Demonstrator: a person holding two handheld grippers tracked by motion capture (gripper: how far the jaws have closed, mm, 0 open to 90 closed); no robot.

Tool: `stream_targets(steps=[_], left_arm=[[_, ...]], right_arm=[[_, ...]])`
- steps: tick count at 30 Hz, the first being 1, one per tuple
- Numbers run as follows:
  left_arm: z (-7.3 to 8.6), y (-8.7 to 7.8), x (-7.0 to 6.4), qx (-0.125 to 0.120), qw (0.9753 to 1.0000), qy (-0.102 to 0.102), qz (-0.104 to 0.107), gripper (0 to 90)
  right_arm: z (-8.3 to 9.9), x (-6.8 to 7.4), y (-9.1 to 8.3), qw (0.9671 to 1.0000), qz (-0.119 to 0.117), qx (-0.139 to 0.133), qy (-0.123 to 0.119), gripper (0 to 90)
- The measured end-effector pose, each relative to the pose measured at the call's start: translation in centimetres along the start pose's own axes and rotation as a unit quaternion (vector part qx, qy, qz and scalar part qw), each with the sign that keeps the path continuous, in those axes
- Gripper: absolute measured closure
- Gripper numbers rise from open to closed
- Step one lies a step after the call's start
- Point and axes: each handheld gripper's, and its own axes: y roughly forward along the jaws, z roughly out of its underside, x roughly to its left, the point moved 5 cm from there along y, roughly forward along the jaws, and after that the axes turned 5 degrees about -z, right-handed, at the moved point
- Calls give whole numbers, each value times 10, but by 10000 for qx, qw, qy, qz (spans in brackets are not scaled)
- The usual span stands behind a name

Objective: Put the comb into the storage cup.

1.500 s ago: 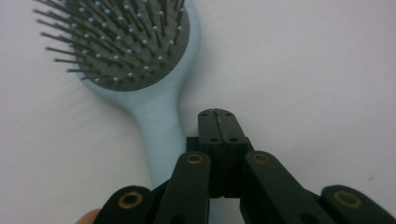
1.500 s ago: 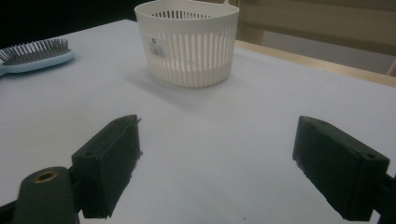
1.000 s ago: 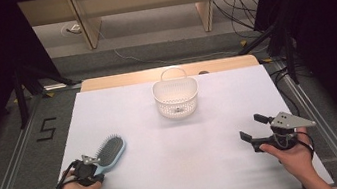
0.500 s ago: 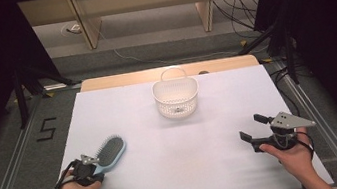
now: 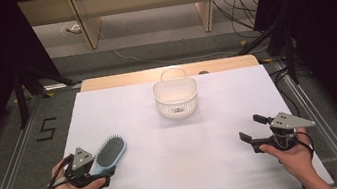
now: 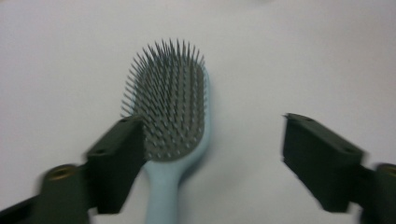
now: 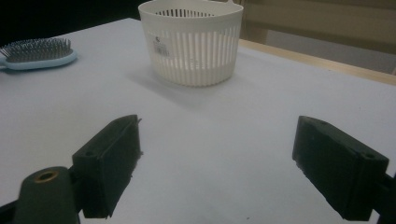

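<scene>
The left gripper (image 6: 212, 149) has its jaws spread wide over a light-blue hairbrush (image 6: 173, 116) that lies bristles-up on the white tabletop (image 5: 187, 162). In the left gripper view the brush's handle runs down between the jaws, much nearer one jaw, whose inner face sits right against the edge of the bristle pad; the other jaw stands well apart from the brush, with bare tabletop between. The brush head reaches out beyond the jaw tips. The right gripper (image 7: 217, 154) also holds its jaws wide open, with nothing between them. A white slotted basket (image 7: 194, 42) stands straight ahead of those jaws, well apart from them, and the hairbrush lies far off beside it.
</scene>
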Motion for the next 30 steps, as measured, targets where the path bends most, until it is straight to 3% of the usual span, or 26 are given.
stream_targets(steps=[3,7,11,16,21,27,30], left_arm=[[-1,3,1,-94,9999,-130,16,77],[6,8,6,151,9999,-52,-60,22],[7,9,10,200,9997,-99,-31,8],[1,7,17,20,9998,-216,-13,40],[-1,8,22,78,9998,-160,-36,44],[1,15,22,436,9990,30,5,95],[5,21,25,698,9975,90,36,117]], right_arm=[[0,0,0,10000,-21,-3,1,160],[0,0,0,10000,-19,8,3,160],[0,0,0,10000,-13,8,1,160],[1,-1,0,10000,8,22,-3,161],[1,-1,0,10000,12,13,29,161],[0,-1,0,10000,7,-5,27,160],[1,-2,0,10000,19,1,35,161]])
